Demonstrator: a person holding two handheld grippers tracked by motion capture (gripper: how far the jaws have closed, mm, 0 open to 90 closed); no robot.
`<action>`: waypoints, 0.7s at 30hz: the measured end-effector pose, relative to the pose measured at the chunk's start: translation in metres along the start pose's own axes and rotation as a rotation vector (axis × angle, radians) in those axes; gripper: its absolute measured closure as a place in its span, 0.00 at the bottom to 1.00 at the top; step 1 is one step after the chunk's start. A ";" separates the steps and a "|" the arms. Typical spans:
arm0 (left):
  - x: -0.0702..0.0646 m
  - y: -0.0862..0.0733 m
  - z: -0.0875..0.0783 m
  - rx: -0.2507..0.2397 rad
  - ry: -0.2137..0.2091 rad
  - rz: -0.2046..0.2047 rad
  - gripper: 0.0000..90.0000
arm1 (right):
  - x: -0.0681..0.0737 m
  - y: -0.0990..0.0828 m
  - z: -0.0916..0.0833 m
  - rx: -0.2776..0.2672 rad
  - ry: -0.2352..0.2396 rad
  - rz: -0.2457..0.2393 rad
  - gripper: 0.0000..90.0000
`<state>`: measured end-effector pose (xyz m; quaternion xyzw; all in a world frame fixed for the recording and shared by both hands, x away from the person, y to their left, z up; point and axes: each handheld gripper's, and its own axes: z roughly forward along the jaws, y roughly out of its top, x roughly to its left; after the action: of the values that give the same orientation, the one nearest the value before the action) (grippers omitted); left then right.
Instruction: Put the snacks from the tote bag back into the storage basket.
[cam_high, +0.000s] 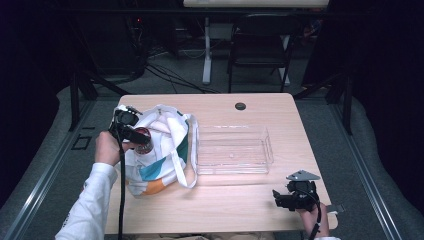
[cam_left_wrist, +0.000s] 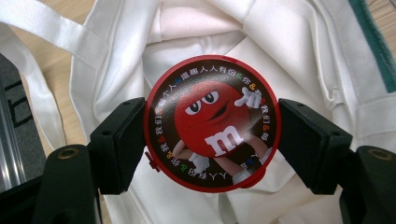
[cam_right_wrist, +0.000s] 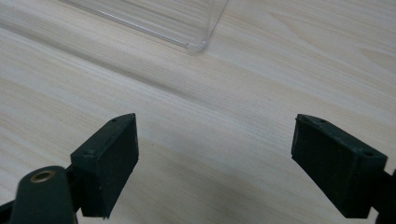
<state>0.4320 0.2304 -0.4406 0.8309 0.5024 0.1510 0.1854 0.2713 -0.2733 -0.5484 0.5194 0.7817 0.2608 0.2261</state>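
Note:
A round red candy tin (cam_left_wrist: 212, 122) with a red cartoon figure on its lid sits between my left gripper's (cam_left_wrist: 210, 135) two black jaws, which press on its rim from both sides. It hangs over the open mouth of a white tote bag (cam_left_wrist: 289, 42). From above, the left gripper (cam_high: 135, 135) holds the tin (cam_high: 143, 141) at the bag's (cam_high: 160, 165) left side. My right gripper (cam_high: 280, 198) rests low at the table's front right, jaws wide apart over bare wood (cam_right_wrist: 210, 135), with nothing between them.
A clear plastic tray (cam_high: 233, 150) lies in the middle of the wooden table (cam_high: 250, 200), right of the bag; its corner (cam_right_wrist: 196, 44) shows ahead of the right gripper. A dark grommet (cam_high: 240, 106) sits near the far edge. A chair stands beyond the table.

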 end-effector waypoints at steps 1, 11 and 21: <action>0.000 0.001 -0.002 0.002 0.000 0.005 0.30 | 0.000 0.000 0.000 0.004 0.003 -0.002 0.16; -0.004 0.010 -0.015 -0.014 -0.010 0.017 0.30 | 0.000 0.000 0.000 -0.004 0.002 0.003 0.16; -0.008 0.018 -0.028 -0.030 -0.033 0.030 0.30 | 0.000 0.000 0.000 -0.003 0.000 0.002 0.16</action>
<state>0.4298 0.2201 -0.4083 0.8378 0.4846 0.1474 0.2037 0.2710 -0.2732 -0.5481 0.5199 0.7808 0.2621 0.2265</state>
